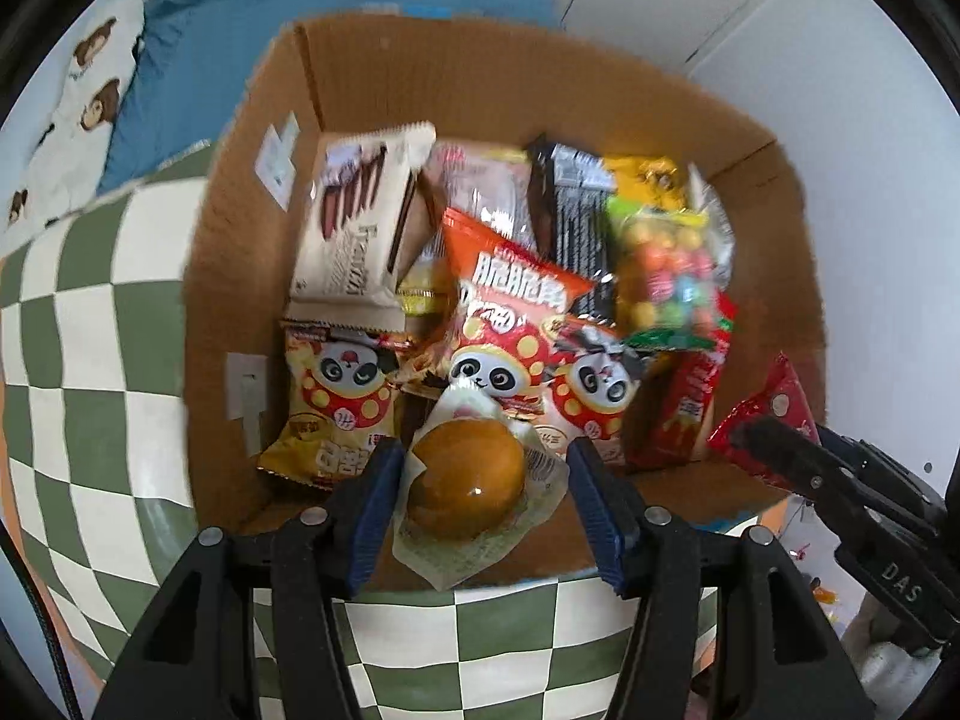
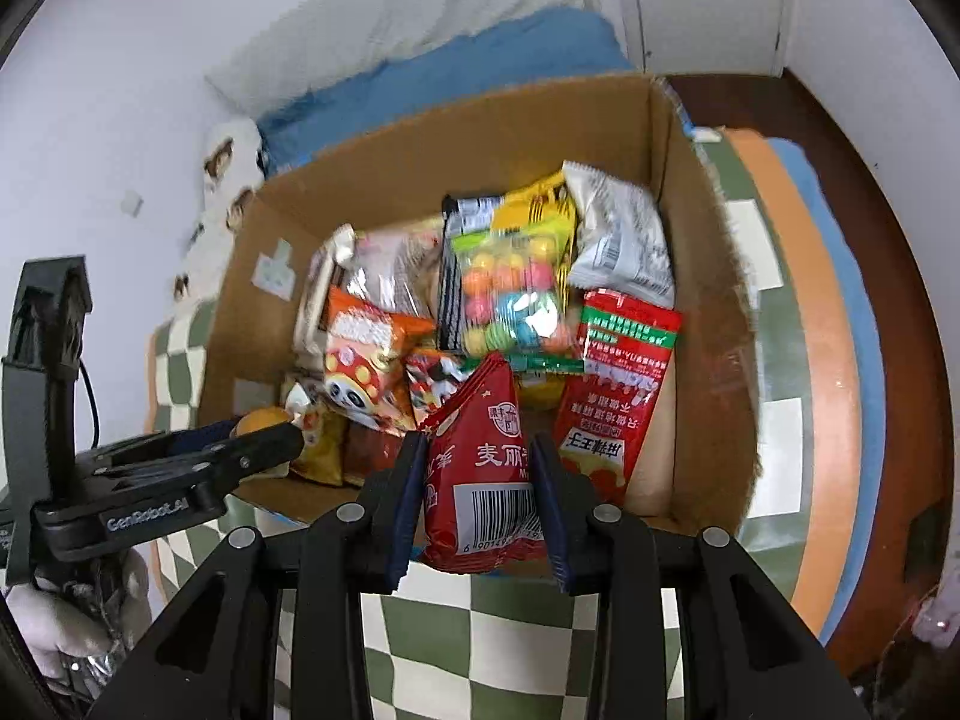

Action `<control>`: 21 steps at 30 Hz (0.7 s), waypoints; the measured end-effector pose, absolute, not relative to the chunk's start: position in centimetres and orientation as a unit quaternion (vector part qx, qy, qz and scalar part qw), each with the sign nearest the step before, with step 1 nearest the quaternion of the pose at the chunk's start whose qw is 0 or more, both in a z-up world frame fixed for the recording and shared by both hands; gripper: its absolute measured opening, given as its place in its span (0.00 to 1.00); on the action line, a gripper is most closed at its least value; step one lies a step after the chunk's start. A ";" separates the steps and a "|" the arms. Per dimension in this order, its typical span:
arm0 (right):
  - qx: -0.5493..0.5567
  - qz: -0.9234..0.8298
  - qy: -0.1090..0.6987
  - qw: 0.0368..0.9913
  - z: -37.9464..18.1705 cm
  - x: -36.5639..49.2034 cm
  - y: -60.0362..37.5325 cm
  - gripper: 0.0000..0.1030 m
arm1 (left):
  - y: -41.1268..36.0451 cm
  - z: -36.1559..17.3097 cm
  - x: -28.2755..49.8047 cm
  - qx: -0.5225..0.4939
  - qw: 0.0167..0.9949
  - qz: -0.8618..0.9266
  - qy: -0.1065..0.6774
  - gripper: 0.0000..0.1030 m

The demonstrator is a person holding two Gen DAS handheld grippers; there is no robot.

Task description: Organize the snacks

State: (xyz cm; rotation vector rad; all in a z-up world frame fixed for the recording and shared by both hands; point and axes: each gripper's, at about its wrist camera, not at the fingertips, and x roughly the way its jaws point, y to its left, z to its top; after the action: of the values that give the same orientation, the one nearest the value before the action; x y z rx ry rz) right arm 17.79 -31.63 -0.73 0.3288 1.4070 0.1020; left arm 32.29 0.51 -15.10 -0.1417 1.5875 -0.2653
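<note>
Soft, even daylight fills both fisheye views, casting only faint shadows inside the box (image 1: 468, 78). A glare spot shines on the wrapped bun (image 1: 465, 483). Motion blur smears the snacks; edges bend and darken into black corners.

"GenRobot.AI" on left gripper (image 2: 264, 444); "DAS" on right gripper (image 1: 756, 444); "Franzzi" on cream packet (image 1: 354, 228).

white walls (image 1: 780, 30) | blue bedding (image 1: 198, 60) (rumpled) | green-checkered cloth (image 1: 90, 330)
</note>
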 end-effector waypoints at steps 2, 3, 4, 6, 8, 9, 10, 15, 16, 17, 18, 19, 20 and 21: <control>0.159 0.045 0.659 0.734 -1.7 18.2 -31.7 0.38 | 0.4 -16.0 32.3 -0.062 0.682 -0.117 0.719 0.56; 0.157 0.041 0.671 0.723 -2.4 18.5 -31.8 0.42 | 0.3 -16.4 32.3 -0.064 0.678 -0.116 0.723 0.56; 0.154 0.038 0.678 0.717 -2.8 18.5 -31.8 0.45 | 0.2 -16.7 32.3 -0.066 0.674 -0.114 0.727 0.57; 0.144 0.028 0.689 0.709 -3.4 18.7 -31.9 0.69 | 0.2 -17.1 32.3 -0.066 0.670 -0.109 0.731 0.58; 0.138 0.022 0.693 0.707 -3.8 18.8 -32.0 0.83 | 0.2 -17.3 32.4 -0.063 0.668 -0.103 0.734 0.61; 0.134 0.018 0.694 0.707 -3.8 18.8 -32.2 0.87 | 0.3 -17.4 32.4 -0.062 0.669 -0.100 0.734 0.65; 0.128 0.013 0.696 0.707 -3.9 18.8 -32.3 0.88 | 0.3 -17.4 32.4 -0.056 0.671 -0.096 0.733 0.76; 0.095 -0.006 0.696 0.711 -3.9 18.4 -32.3 0.92 | 0.7 -16.4 32.5 -0.038 0.696 -0.084 0.712 0.94; 0.088 -0.008 0.694 0.714 -3.7 18.3 -32.1 0.93 | 0.8 -16.0 32.4 -0.037 0.702 -0.083 0.707 0.96; 0.083 -0.010 0.691 0.718 -3.5 18.2 -32.0 0.95 | 0.8 -15.7 32.4 -0.034 0.706 -0.083 0.702 0.97; 0.078 -0.013 0.687 0.722 -3.2 18.2 -32.0 0.95 | 0.7 -15.4 32.3 -0.030 0.712 -0.081 0.697 0.97; 0.072 -0.017 0.683 0.727 -2.8 18.1 -31.9 0.95 | 0.7 -15.1 32.4 -0.029 0.716 -0.080 0.693 0.97; 0.067 -0.020 0.679 0.730 -2.5 18.0 -31.9 0.95 | 0.7 -14.8 32.4 -0.029 0.720 -0.081 0.688 0.97; 0.064 -0.023 0.675 0.735 -2.2 18.0 -31.9 0.95 | 0.7 -14.6 32.3 -0.029 0.724 -0.080 0.684 0.97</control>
State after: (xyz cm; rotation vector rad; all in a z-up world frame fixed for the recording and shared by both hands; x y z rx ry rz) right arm 17.96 -31.88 -2.17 0.1417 1.4826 -0.0498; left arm 32.34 0.65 -14.62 -0.0631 1.5106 -0.1767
